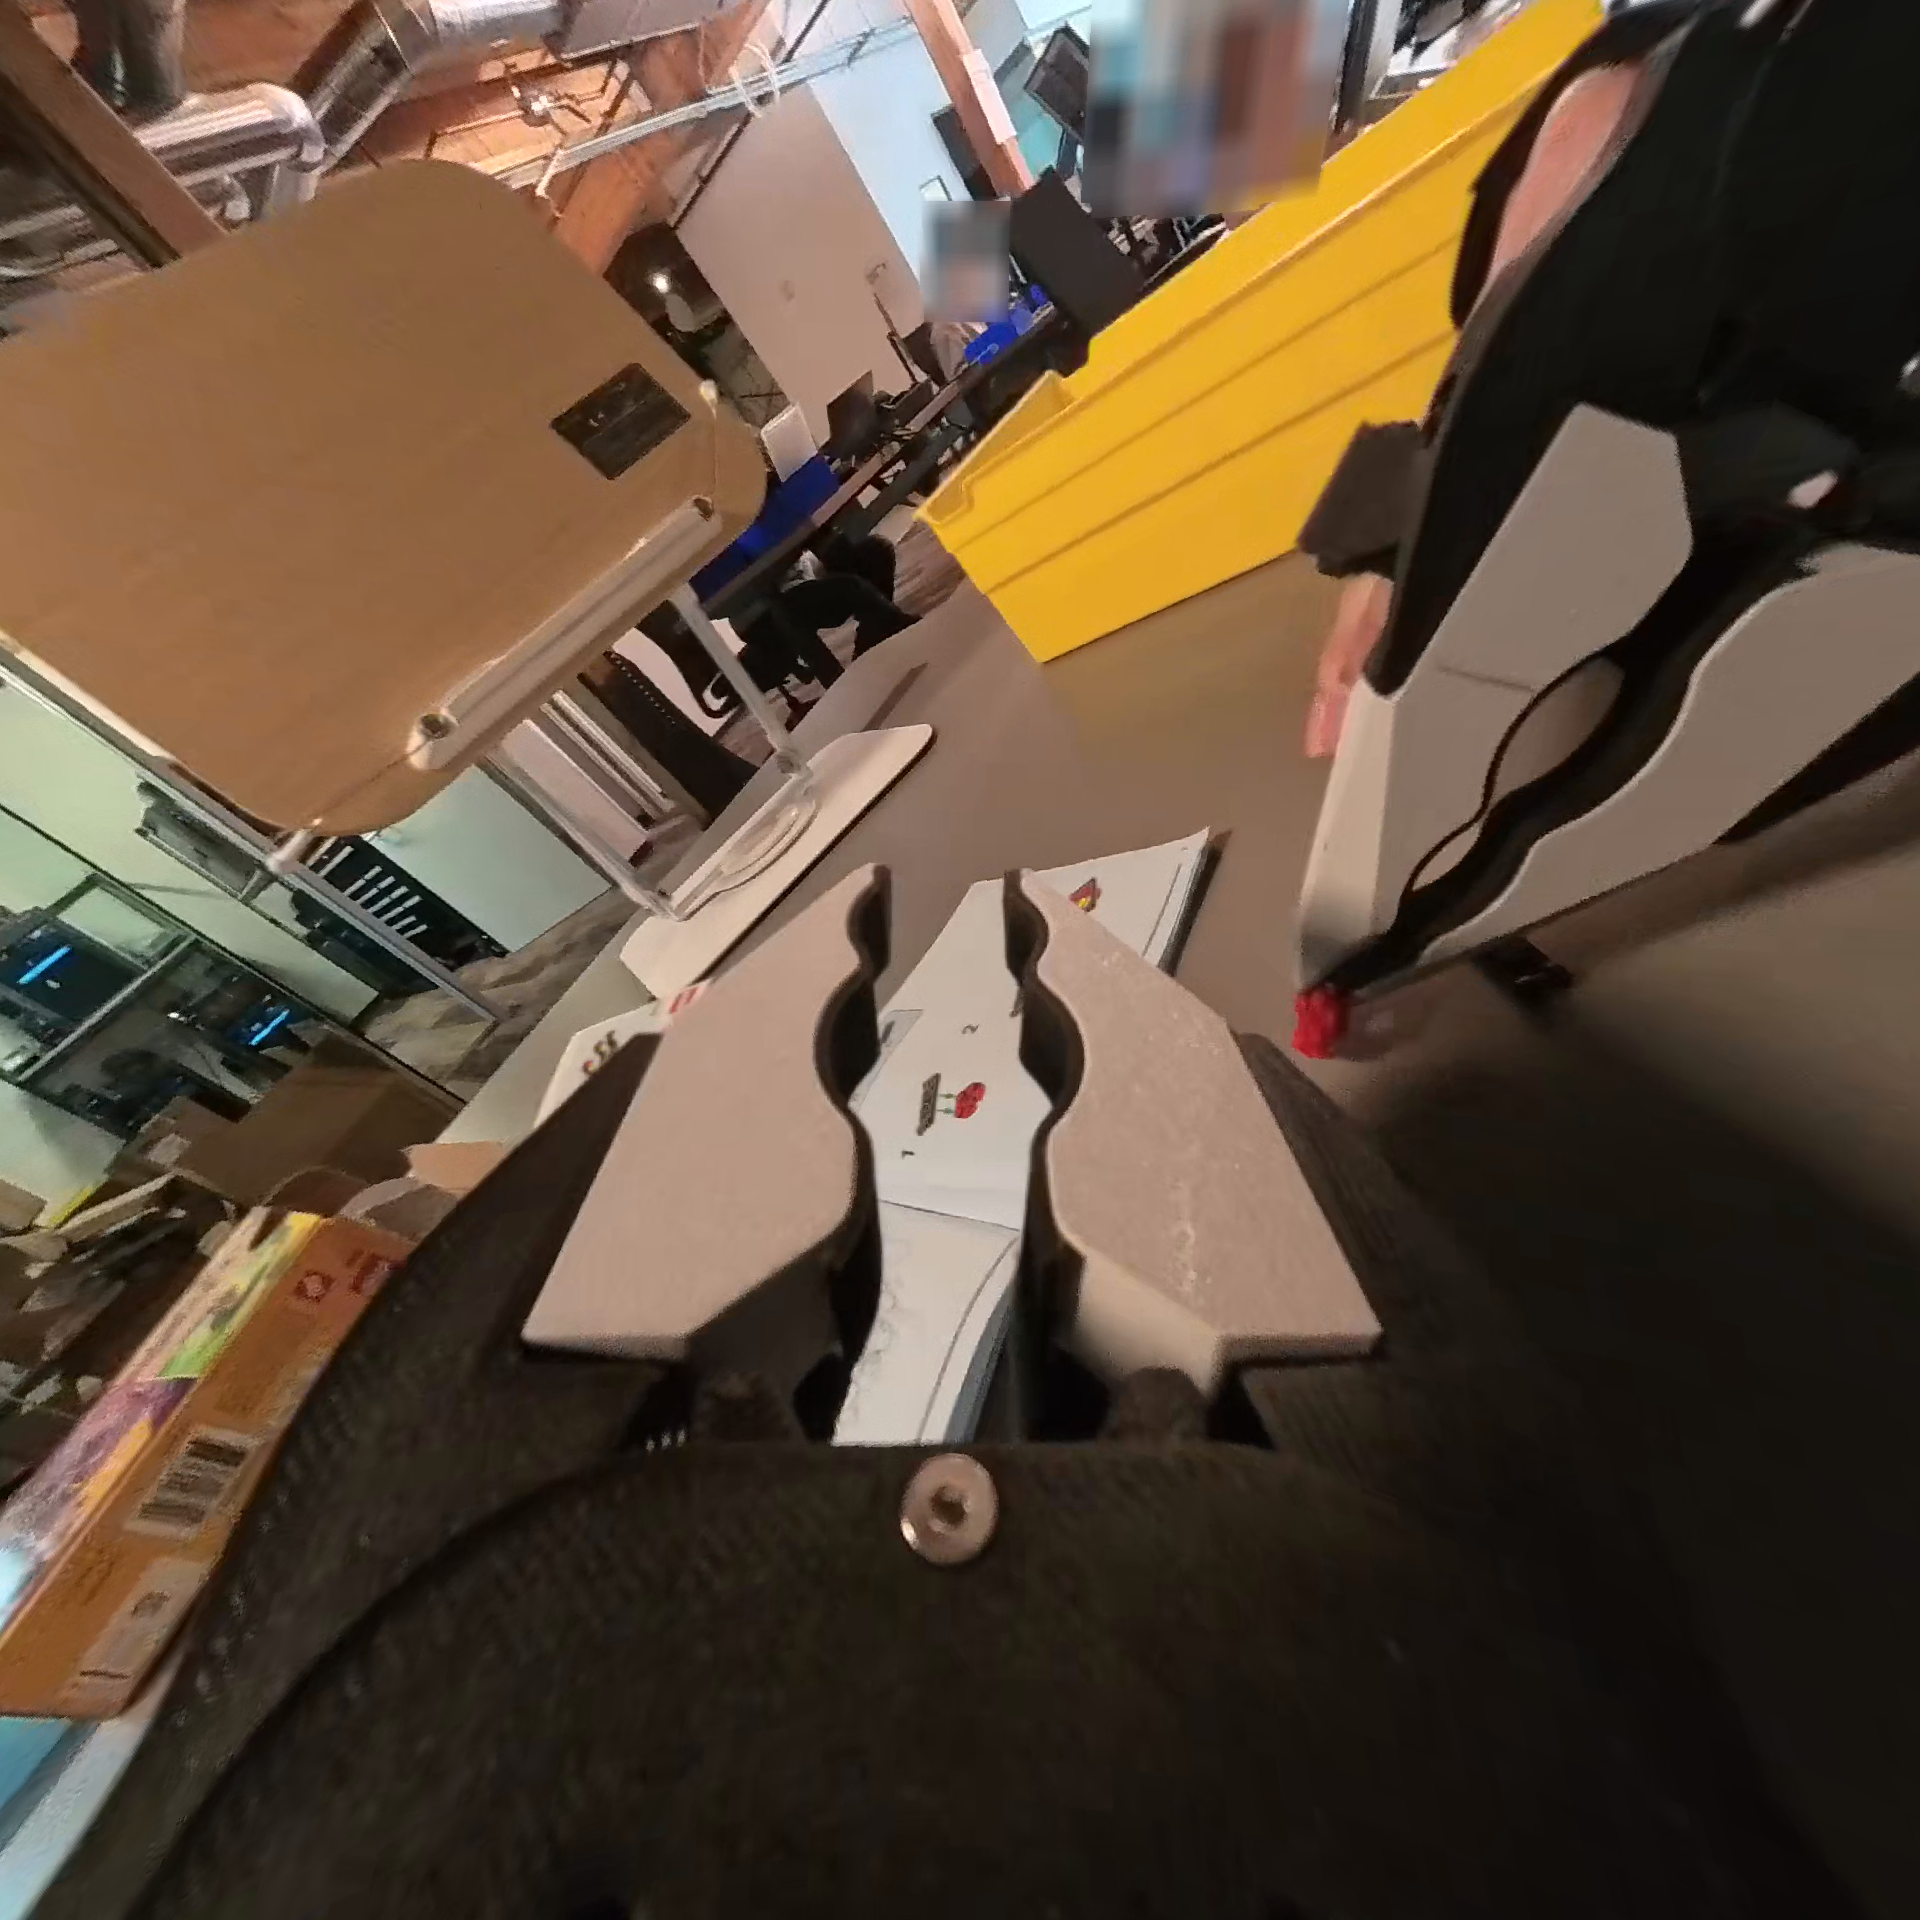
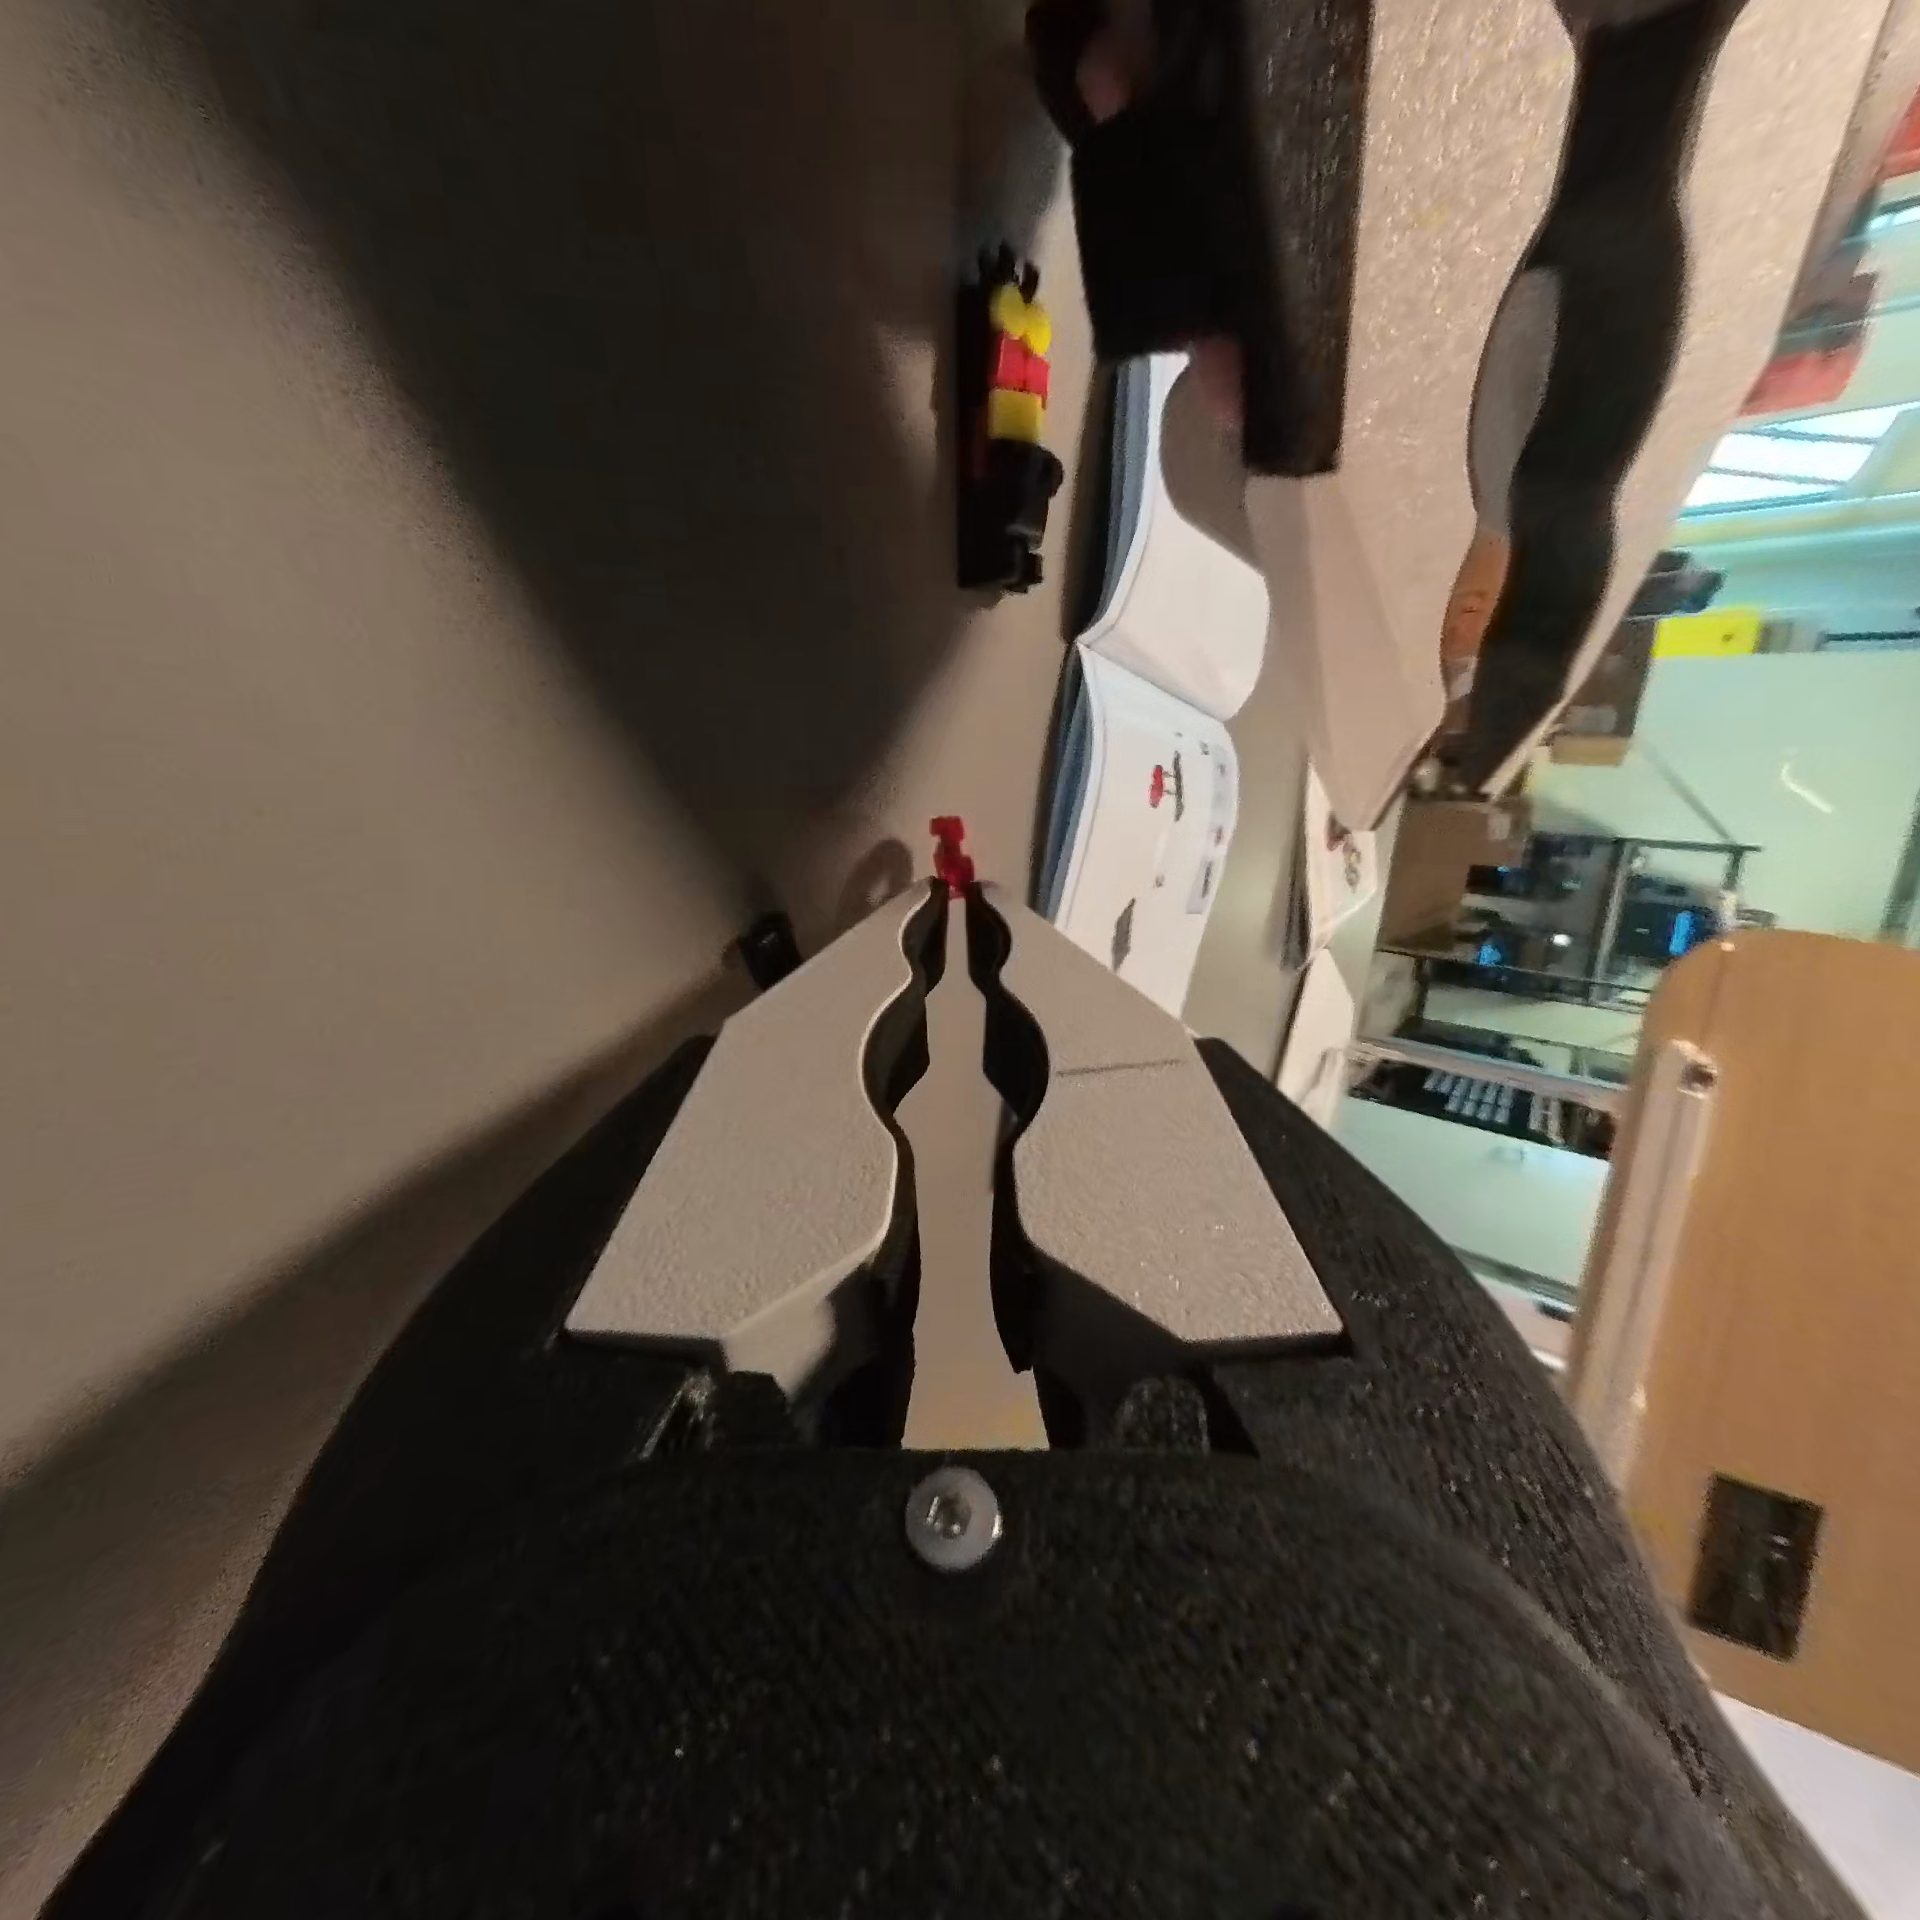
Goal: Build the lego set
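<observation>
Right claw (image 2: 954, 894) is nearest the lens, its tips pinching a small red lego piece (image 2: 950, 852) just above the grey surface (image 2: 364, 727). Far and slightly right of the piece lies the partial black, yellow and red lego assembly (image 2: 1013, 416), long axis running near to far, so the right claw is the nearer one. Left claw (image 1: 948, 894) hangs spread and empty over the open instruction booklet (image 1: 966, 1101).

Matt grey, grainy fingers (image 1: 727, 1122) on a rough black woven-looking gripper body (image 1: 935, 1714), with one shiny metal screw (image 1: 949, 1523). Shiny red plastic brick (image 2: 951, 854) at twelve o'clock. Smooth white paper booklet (image 2: 1143, 831) at one o'clock. Glossy yellow plastic bin (image 1: 1195, 447). Smooth matt table (image 2: 416, 520).
</observation>
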A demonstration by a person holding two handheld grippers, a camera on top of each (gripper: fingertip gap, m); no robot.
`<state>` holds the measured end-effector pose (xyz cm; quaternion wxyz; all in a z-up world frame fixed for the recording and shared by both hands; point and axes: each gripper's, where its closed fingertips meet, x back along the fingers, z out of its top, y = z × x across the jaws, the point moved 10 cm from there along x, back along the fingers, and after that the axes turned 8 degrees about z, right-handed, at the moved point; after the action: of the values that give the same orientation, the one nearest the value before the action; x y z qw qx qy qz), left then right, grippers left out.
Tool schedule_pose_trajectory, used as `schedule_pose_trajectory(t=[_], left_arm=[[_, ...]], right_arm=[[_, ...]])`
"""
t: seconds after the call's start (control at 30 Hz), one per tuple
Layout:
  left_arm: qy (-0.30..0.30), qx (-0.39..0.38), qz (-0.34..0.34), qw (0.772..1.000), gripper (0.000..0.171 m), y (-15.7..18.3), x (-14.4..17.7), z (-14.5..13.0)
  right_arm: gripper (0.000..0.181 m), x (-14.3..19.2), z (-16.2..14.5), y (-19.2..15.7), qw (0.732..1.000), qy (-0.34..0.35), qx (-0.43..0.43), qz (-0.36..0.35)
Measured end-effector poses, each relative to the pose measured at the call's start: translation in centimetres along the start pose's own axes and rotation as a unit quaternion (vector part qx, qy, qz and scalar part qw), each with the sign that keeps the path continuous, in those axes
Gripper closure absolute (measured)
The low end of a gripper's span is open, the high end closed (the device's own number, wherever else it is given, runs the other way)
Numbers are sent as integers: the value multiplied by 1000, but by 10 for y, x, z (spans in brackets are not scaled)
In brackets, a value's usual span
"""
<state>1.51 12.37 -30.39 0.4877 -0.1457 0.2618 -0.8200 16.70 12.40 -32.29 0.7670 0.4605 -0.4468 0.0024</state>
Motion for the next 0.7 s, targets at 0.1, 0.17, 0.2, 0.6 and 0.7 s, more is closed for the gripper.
schedule_pose_trajectory(t=[0.1,0.17,0.2,0.6,0.7], left_arm=[[-3,13,-2,1000,149,-2,-1,-1],[-4,14,-4,1000,149,-2,-2,-1],[-4,13,-5,1000,149,-1,-2,-1],[-1,1,-18,1000,151,2,-2,0],[4,3,-17,1000,151,3,-1,1]], right_arm=[[180,0,1,-2,999,14,-15,26],[179,0,0,-3,999,17,-23,40],[179,0,0,-2,998,20,-29,42],[173,2,-21,15,939,180,-265,126],[162,-1,-29,19,895,218,-345,179]])
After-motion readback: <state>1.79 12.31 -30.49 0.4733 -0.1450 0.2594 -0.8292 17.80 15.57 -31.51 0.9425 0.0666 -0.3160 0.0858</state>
